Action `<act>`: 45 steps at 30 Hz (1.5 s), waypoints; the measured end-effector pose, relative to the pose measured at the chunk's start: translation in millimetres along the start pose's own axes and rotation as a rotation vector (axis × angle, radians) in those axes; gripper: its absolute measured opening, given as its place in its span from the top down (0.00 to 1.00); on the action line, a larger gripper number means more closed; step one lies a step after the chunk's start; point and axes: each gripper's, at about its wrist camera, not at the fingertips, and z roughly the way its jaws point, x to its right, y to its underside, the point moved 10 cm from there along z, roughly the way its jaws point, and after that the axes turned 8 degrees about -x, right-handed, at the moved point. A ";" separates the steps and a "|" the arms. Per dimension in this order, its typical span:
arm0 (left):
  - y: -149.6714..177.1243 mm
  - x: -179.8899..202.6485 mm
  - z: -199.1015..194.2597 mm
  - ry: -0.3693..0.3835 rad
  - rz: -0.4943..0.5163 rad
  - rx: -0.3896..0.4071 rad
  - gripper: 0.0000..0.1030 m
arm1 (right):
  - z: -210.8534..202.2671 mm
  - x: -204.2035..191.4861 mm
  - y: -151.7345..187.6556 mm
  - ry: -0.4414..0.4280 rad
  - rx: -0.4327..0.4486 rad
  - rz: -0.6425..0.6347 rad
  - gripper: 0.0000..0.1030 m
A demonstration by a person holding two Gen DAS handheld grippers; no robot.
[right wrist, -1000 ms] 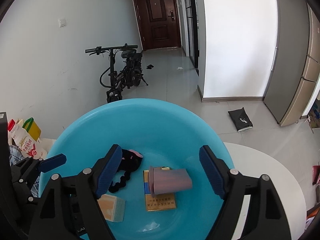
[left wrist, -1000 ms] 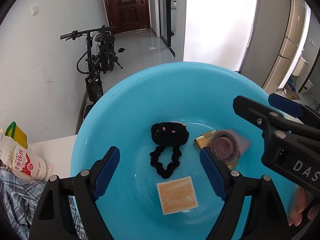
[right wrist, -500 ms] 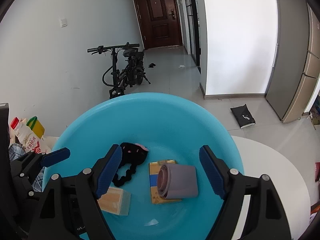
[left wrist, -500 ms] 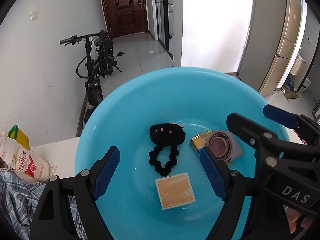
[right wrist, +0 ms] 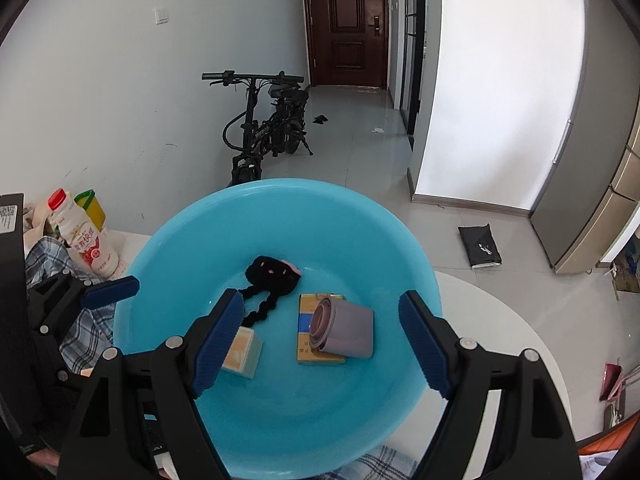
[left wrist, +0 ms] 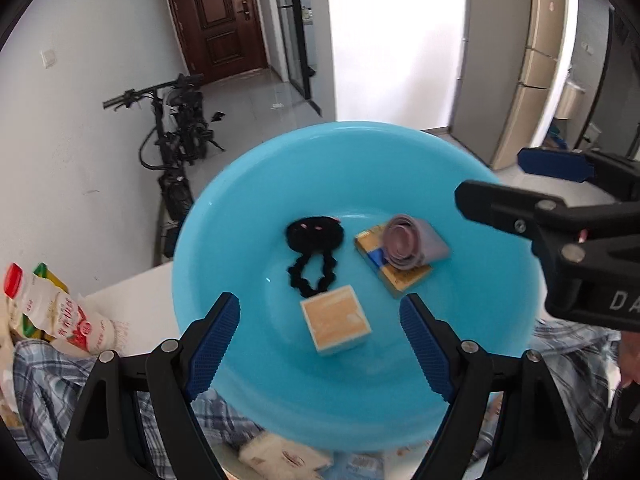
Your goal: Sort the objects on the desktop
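Inside blue basin [right wrist: 168, 248]: soft black scrunchie [right wrist: 272, 276], light, pinch at loop. Left gripper [left wrist: 320, 332], right gripper [right wrist: 320, 336] wide, empty.

The near rim of the blue basin [right wrist: 280, 432] is hidden behind the right gripper [right wrist: 320, 340] and cut off by the lower edge. The small print on the yellow box [right wrist: 316, 354] cannot be read, and most of its top is covered by the grey cup [right wrist: 352, 334]. The cardboard cube [right wrist: 242, 354] is partly hidden by a blue finger pad [right wrist: 218, 340].
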 end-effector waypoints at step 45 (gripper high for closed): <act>254.7 66.9 -59.9 -0.026 0.253 -0.131 0.18 | -68.7 -81.7 265.7 -0.122 -0.216 -0.343 0.24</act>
